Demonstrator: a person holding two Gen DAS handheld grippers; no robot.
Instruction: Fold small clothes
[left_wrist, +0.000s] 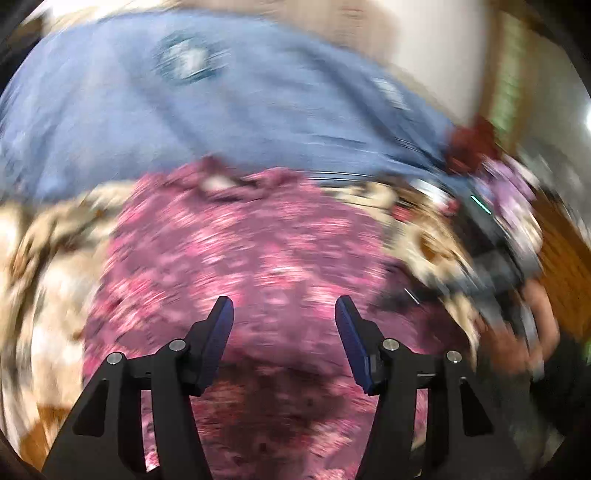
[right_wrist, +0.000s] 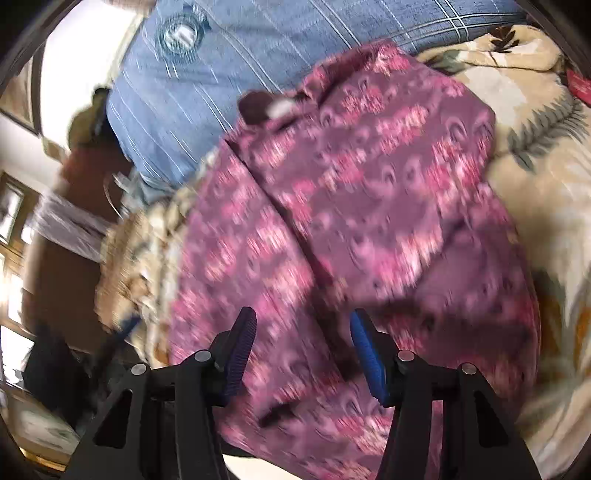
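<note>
A purple garment with a pink floral print lies spread on a cream floral bedspread. It also fills the right wrist view, with a fold running down its middle. My left gripper is open and empty just above the garment's near part. My right gripper is open and empty above the garment's near edge. Both views are blurred by motion.
A blue striped pillow with a round emblem lies behind the garment, and shows in the right wrist view. The bedspread extends right of the garment. The other gripper and a hand are at the right.
</note>
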